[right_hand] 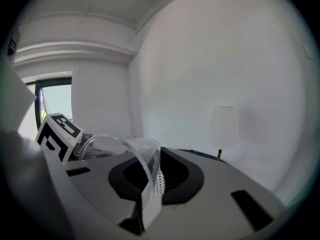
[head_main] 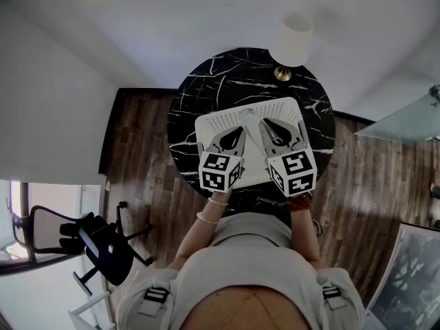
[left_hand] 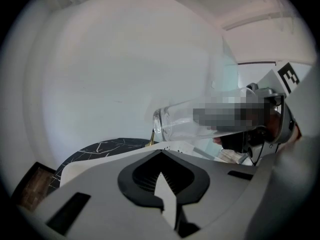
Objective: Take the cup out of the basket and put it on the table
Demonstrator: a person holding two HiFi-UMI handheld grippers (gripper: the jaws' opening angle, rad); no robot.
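Right tongs (right_hand: 149, 186) are clamping on the thin wall of the cup (right_hand: 131, 153). The cup is clear, see-through and empty, and it is lying tipped on its side, raised over the white perforated basket (head_main: 292, 110). Left tongs (left_hand: 163, 183) are sitting clenched with nothing between them, also over the basket, just beside the cup. The basket is sitting on the black marbled surface (head_main: 206, 74), and a lamp (head_main: 294, 38) is standing behind the basket.
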